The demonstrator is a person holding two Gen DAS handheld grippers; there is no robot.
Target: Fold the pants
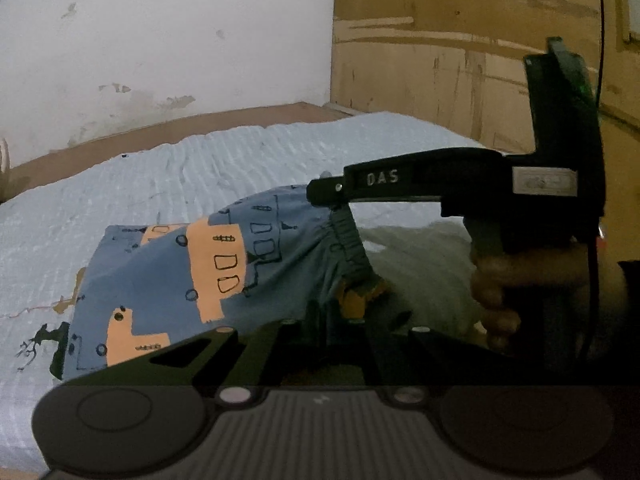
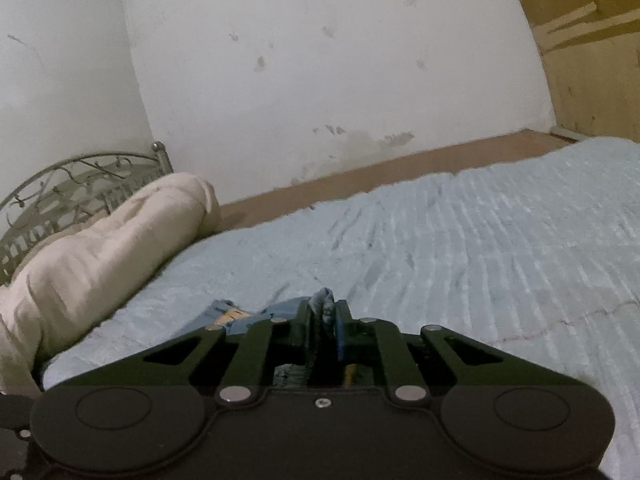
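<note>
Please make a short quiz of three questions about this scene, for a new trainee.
1. True or false: the right gripper is shut on the pants.
2. What lies at the head of the bed? A) a pillow B) a box C) a lamp
3. Which part of the pants does the left gripper pinch?

Key: 1 true; 2 A, the pillow; 3 the waistband end.

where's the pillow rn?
Right wrist view, far left: the cream pillow lies on the blue bedspread against the metal headboard.
</note>
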